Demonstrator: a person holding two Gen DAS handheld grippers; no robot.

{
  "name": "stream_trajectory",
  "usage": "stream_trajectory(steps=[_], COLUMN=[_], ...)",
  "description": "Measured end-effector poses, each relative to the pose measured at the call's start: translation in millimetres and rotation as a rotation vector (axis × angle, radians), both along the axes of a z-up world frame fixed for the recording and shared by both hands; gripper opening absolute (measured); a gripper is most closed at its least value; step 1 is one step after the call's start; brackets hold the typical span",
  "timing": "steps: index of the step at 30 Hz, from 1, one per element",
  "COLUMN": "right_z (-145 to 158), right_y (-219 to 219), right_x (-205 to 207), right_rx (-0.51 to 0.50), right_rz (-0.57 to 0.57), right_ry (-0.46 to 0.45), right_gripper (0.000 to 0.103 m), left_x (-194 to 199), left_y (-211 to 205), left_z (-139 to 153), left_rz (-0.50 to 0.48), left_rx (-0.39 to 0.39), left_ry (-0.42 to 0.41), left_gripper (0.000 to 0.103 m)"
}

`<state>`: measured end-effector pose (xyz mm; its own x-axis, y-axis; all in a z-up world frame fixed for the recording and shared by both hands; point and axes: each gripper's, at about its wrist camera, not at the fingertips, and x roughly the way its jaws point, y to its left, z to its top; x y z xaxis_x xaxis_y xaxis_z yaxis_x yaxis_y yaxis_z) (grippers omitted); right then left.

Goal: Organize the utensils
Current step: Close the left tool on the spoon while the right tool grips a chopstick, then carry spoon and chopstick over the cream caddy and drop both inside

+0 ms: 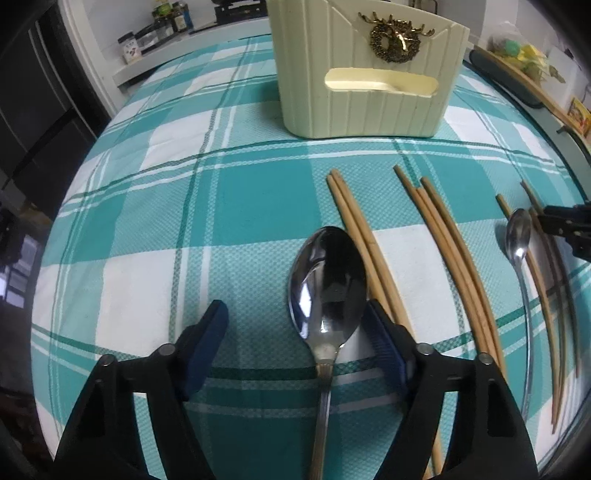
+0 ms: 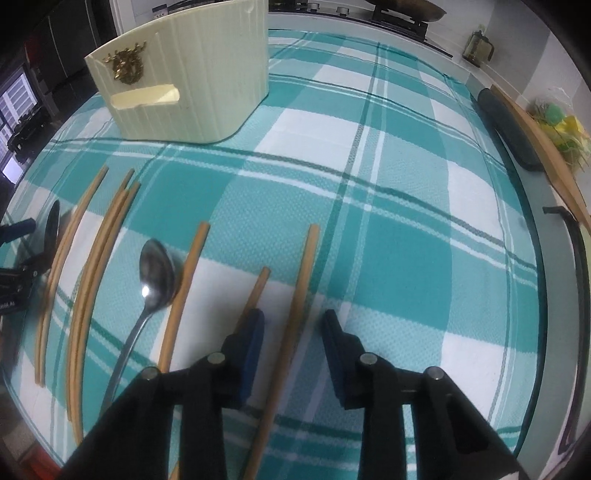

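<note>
A cream utensil holder [image 1: 365, 70] with a gold emblem stands at the back of the checked tablecloth; it also shows in the right wrist view [image 2: 192, 77]. My left gripper [image 1: 295, 325] is open, its jaws either side of a large steel spoon [image 1: 327, 291] lying on the cloth. My right gripper [image 2: 293, 328] is open, astride a wooden chopstick [image 2: 299, 291]. A smaller spoon [image 2: 155, 277] lies left of it, also seen in the left wrist view [image 1: 519, 236]. Several more chopsticks [image 1: 447, 243] lie in rows between the grippers.
The teal-and-white cloth [image 2: 388, 229] covers a round table. A dark pad and a wooden board [image 2: 517, 125] lie at its right edge. Jars on a shelf [image 1: 162, 26] stand beyond the far left edge.
</note>
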<state>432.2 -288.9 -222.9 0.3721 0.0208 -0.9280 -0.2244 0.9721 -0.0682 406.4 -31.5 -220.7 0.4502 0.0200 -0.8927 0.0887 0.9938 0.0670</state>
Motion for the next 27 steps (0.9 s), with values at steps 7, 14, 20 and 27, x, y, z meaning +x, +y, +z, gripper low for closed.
stream_trajectory(steps=[7, 14, 20, 27], right_z=[0, 22, 73, 133], right_y=[-2, -26, -42, -28], right_x=[21, -1, -40, -94], right_rx=[0.027, 0.16, 0.295, 0.359], right_rz=[-0.051, -0.111, -0.131, -0.068], right_ry=[-0.015, -0.073, -0.183, -0.359], right_gripper=[0.007, 0.007, 0.007, 0.007], left_x=[-2, -25, -57, -85], left_y=[-8, 17, 36, 58], left_z=[3, 31, 81, 125], left_rz=[-0.055, -0.051, -0.069, -0.068], left_rx=[-0.032, -0.113, -0.192, -0.265], left_ry=[0.0, -0.054, -0.16, -0.27], left_gripper=[0.041, 0.041, 0.041, 0.041])
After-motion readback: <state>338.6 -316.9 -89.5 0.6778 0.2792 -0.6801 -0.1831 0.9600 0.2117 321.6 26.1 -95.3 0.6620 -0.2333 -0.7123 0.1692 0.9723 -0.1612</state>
